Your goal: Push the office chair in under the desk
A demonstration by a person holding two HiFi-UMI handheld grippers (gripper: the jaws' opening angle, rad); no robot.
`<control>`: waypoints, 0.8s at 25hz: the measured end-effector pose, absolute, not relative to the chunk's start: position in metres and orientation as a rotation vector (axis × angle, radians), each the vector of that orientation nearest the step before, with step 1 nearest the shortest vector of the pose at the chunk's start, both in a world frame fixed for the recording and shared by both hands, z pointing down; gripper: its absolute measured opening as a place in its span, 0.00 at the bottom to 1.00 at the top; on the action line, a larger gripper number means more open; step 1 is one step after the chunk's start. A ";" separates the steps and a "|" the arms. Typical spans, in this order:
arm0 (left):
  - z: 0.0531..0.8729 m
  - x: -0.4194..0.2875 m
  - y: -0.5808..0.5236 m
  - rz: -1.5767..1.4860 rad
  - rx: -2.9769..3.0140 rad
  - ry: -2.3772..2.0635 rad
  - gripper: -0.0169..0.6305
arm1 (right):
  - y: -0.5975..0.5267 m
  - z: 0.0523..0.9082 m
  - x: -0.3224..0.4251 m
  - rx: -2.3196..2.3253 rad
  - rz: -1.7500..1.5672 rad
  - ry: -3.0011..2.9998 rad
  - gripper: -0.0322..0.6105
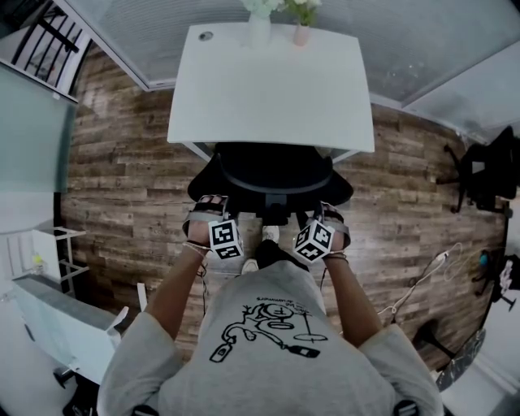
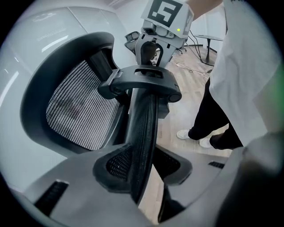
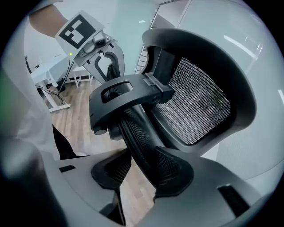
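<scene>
A black mesh office chair (image 1: pixel 275 172) stands at the near edge of the white desk (image 1: pixel 268 89), its seat partly under the top. Its backrest (image 2: pixel 144 119) runs edge-on between the pads of my left gripper (image 2: pixel 143 167), which is shut on the left side of it. My right gripper (image 3: pixel 143 172) holds the backrest (image 3: pixel 142 133) in the same way on the other side. The headrest (image 2: pixel 75 106) rises above the grip. In the head view the left gripper (image 1: pixel 210 207) and right gripper (image 1: pixel 331 213) sit at the backrest's two ends.
Two small vases (image 1: pixel 260 24) (image 1: pixel 301 32) stand at the desk's far edge. Another black chair (image 1: pixel 487 171) is at the right, white cables (image 1: pixel 422 280) lie on the wooden floor, and a white rack (image 1: pixel 57 252) stands at the left. My feet (image 1: pixel 268 236) are just behind the chair.
</scene>
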State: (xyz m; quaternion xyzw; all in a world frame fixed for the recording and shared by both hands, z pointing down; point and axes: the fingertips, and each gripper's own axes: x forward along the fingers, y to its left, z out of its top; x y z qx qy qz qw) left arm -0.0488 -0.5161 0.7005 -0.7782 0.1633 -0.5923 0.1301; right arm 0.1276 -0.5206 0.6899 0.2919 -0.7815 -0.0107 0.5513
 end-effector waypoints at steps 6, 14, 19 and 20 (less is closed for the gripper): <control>0.702 -0.056 -0.529 -1.738 -2.248 0.499 0.24 | -0.533 0.691 0.121 0.689 -0.031 -1.860 0.32; 0.701 -0.064 -0.536 -1.740 -2.249 0.514 0.24 | -0.538 0.689 0.113 0.679 -0.036 -1.859 0.32; 0.701 -0.066 -0.536 -1.748 -2.234 0.559 0.24 | -0.537 0.689 0.110 0.668 -0.057 -1.860 0.32; 0.702 -0.067 -0.536 -1.752 -2.228 0.562 0.24 | -0.537 0.689 0.109 0.664 -0.061 -1.866 0.32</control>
